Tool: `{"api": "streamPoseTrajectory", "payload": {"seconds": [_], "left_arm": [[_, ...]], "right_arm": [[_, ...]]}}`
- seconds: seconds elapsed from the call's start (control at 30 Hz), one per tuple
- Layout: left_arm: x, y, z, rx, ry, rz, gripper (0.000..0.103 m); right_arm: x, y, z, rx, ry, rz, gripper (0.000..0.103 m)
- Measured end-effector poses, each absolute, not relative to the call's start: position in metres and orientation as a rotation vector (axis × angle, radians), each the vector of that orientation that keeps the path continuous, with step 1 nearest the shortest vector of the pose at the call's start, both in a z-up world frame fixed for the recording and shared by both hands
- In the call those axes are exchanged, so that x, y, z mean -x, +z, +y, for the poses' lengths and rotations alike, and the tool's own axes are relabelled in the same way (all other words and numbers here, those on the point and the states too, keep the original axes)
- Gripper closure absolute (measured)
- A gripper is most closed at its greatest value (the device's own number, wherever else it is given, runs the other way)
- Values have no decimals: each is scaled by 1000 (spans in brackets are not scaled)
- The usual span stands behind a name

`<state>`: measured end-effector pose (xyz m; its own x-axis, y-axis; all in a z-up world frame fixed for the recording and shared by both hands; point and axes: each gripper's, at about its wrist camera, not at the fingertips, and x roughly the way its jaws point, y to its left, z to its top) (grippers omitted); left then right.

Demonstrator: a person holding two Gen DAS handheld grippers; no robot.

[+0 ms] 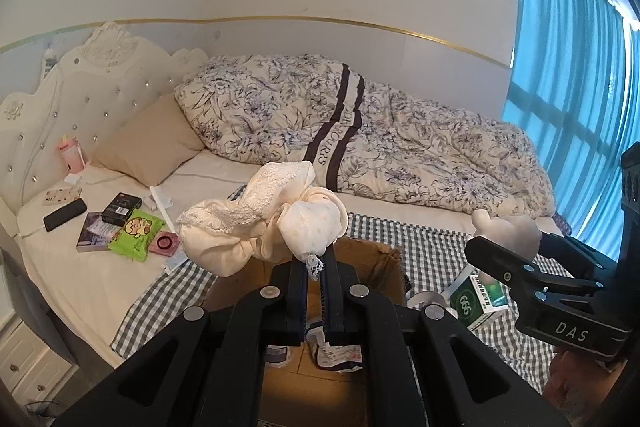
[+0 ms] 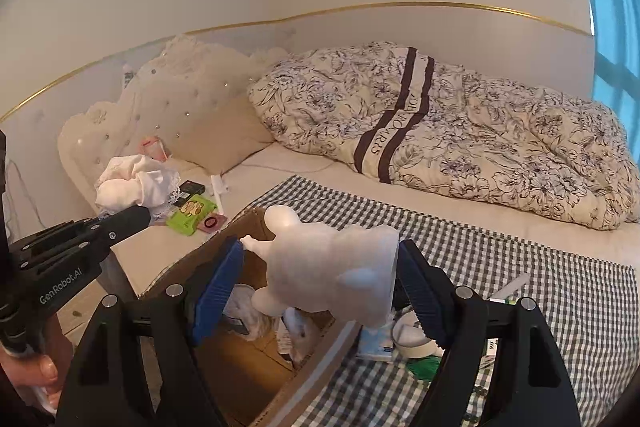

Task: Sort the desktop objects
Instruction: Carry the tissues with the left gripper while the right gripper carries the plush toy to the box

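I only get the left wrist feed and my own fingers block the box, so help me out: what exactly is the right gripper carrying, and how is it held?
Observer: The right gripper clamps a white plastic figurine between both blue pads, above the cardboard box.
Operator: Anything already in that box?
Observer: Yes, crumpled white material and some packets lie on its floor; I cannot identify them further.
Operator: What's behind the right gripper on the checked cloth?
Observer: A roll of tape and something green lie beside the box.
Operator: And my cream garment?
Observer: From the right wrist view, the cream garment hangs bunched at the left gripper tips, left of the box.
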<state>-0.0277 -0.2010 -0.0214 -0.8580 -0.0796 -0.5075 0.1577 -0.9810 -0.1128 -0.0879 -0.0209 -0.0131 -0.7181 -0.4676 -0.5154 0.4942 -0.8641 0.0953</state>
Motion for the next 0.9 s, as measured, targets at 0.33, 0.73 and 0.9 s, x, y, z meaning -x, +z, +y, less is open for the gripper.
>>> {"api": "streamPoseTrajectory", "payload": {"seconds": [0.33, 0.73, 0.9], "left_arm": [[39, -39, -219, -868, -2875, 252, 98], [57, -75, -223, -1053, -2839, 266, 98], [65, -92, -221, -1152, -2808, 248, 98]], "right_arm": [[102, -30, -49, -788, -2460, 113, 25], [127, -67, -73, -931, -2392, 209, 25], [138, -83, -79, -1007, -2356, 252, 25]]}}
